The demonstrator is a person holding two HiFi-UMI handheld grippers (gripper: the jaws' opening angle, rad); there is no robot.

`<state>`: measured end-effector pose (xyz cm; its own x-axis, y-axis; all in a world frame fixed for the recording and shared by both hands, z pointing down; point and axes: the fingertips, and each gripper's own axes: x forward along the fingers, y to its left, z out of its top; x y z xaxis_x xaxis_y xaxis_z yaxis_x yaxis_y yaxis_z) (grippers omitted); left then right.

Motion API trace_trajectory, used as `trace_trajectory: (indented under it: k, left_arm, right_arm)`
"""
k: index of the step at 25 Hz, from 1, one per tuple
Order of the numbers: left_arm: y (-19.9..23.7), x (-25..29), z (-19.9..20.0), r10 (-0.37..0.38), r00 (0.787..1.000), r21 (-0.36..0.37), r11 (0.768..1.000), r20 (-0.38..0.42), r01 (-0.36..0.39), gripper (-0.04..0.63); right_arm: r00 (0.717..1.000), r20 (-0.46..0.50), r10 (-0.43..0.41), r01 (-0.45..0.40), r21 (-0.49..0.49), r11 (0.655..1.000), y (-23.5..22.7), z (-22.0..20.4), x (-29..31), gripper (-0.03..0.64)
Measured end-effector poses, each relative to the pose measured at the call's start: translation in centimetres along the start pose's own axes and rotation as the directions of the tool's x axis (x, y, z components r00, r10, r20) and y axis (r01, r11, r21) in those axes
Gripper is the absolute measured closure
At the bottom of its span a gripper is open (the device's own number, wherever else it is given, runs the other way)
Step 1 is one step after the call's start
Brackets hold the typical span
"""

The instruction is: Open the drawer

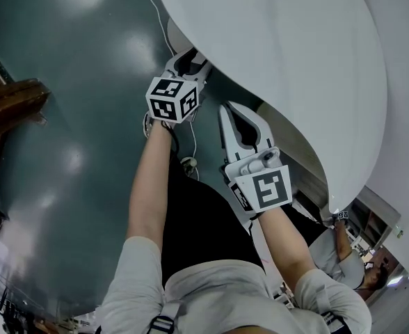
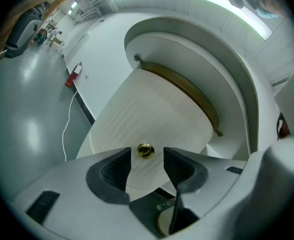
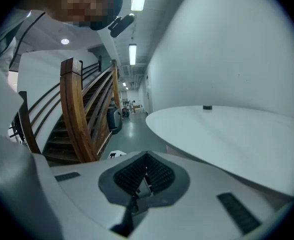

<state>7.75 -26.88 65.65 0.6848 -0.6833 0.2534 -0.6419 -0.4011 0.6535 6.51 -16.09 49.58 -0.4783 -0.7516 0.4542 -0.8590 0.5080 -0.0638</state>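
Grey floor (image 1: 65, 117) spreads beneath a white counter (image 1: 295, 61). Under its top sits the drawer (image 2: 152, 109), with a brass knob (image 2: 145, 150) on its front. The left gripper (image 2: 147, 154) is open, the knob showing untouched between its 2 jaws. The right gripper (image 3: 146, 171), farther back from the knob, is closed and empty.

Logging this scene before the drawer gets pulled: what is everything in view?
desk: one, white, curved, head view's top
drawer: one, white, in the desk
knob: one, brass, on the drawer front
staircase: one, brown wood, beyond the desk
floor: one, dark grey, glossy
cable: one, white, on the floor
bystander: one, pale top, head view's lower right
left gripper: one, white, open, facing the knob
right gripper: one, white, shut, empty
arms: two, bare
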Motion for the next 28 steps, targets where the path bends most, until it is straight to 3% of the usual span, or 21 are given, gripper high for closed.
trace_trajectory:
  k: [5,7,8,28]
  left_arm:
    - [0.4,1.4,0.4,0.027,0.999,-0.096,0.995,0.023,-0.025,0.410]
    - [0.2,1.5,0.5,0.035,0.999,-0.091,0.995,0.023,-0.033,0.441]
    - [0.3,1.5,0.5,0.042,0.999,-0.088,0.995,0.022,-0.039,0.488]
    - [1.3,-2.3,-0.4,0.075,0.997,-0.114,0.991,0.018,-0.073,0.492]
  right_arm:
    - [1.000,-0.023,-0.001,0.002,0.009,1.000,-0.5,-0.6,0.0,0.603]
    - [1.000,-0.026,-0.006,0.006,0.018,1.000,-0.7,-0.5,0.0,0.603]
    - [1.000,-0.025,-0.007,0.008,0.021,1.000,-0.7,-0.4,0.1,0.603]
    - [1.000,-0.018,0.000,0.001,0.036,0.999,1.5,-0.2,-0.2,0.603]
